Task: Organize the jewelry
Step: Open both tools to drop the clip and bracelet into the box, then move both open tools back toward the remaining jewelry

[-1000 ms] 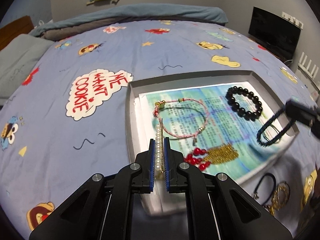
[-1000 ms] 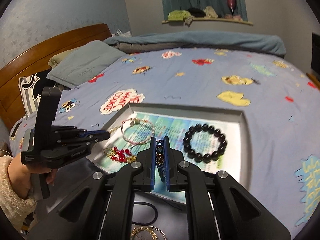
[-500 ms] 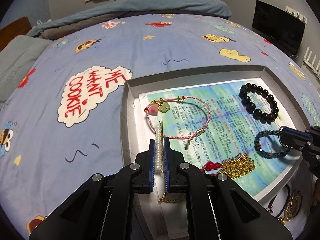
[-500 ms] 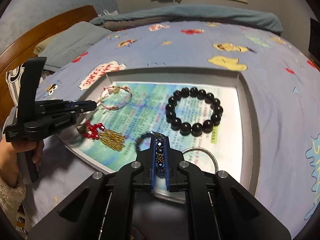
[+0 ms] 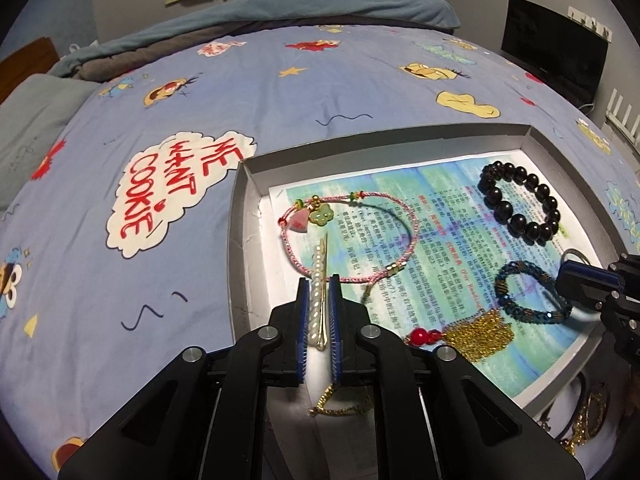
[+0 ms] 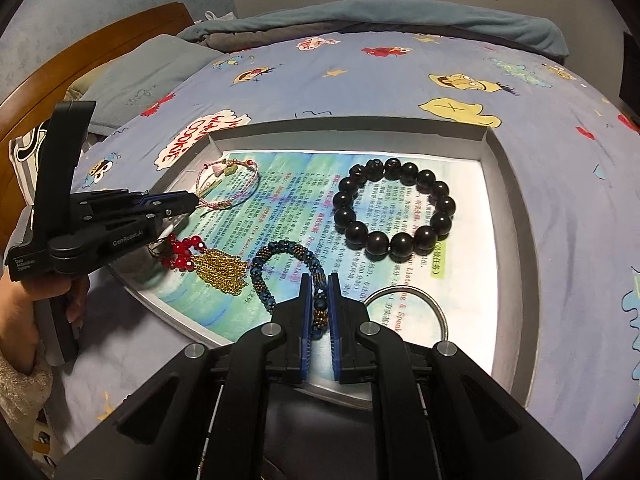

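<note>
left gripper (image 5: 319, 292): jaws just opened slightly, pearl hairpin (image 5: 319, 280) lies loose between them in tray (image 5: 240, 240) | right gripper (image 6: 320, 294): jaws just opened slightly, blue beaded bracelet (image 6: 276, 264) released between them on tray paper

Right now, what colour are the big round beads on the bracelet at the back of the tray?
Shiny black, all the beads on that bracelet. The right wrist view shows it best.
</note>
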A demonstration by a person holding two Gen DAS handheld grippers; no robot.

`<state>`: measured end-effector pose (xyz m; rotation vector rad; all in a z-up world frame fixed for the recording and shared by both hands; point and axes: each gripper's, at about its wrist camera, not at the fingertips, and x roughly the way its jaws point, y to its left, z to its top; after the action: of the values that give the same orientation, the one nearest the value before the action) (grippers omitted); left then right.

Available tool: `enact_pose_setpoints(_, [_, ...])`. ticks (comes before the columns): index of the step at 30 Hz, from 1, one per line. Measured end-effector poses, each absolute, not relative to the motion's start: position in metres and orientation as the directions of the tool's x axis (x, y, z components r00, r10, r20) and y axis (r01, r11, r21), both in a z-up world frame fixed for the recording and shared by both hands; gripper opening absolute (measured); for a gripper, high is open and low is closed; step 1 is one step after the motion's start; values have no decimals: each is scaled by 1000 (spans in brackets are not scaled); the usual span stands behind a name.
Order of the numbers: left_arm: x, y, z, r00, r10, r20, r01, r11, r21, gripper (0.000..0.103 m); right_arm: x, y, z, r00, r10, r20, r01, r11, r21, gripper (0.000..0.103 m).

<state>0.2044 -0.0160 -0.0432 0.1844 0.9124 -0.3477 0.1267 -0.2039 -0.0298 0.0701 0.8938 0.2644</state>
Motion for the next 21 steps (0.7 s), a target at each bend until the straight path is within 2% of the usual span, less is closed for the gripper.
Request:
enact_pose_setpoints(2, [200, -16, -40, 571, -219, -792, 373, 928, 13, 20, 125, -205, -27, 605, 257, -754, -197, 965, 171, 25])
enact_pose_setpoints(5, [191, -14, -32, 585, -227, -779, 374, 927, 11, 28, 120, -206, -21, 622, 248, -743, -192, 968, 163, 29])
enact_pose_setpoints(7, [182, -11, -25, 593, -238, -769, 372, 928, -1, 42, 115, -209, -17, 634, 242, -735, -184, 970, 161, 34])
enact_pose_setpoints(9, [175, -8, -19, 604, -245, -758, 369, 929, -6, 51, 110, -212, -13, 642, 242, -728, -174, 970, 168, 44])
enact_pose_setpoints(10, [168, -5, -14, 612, -247, -751, 368, 930, -6, 55, 106, -215, -11, 647, 239, -724, -167, 971, 172, 45])
enact_pose_setpoints(16, [137, 4, 3, 639, -257, -725, 360, 933, -13, 73, 86, -225, 0, 672, 200, -713, -126, 980, 156, 59])
enact_pose_setpoints(21, [108, 12, 17, 647, -278, -710, 358, 933, -38, 80, 65, -230, 11, 698, 172, -695, -105, 985, 137, 76])
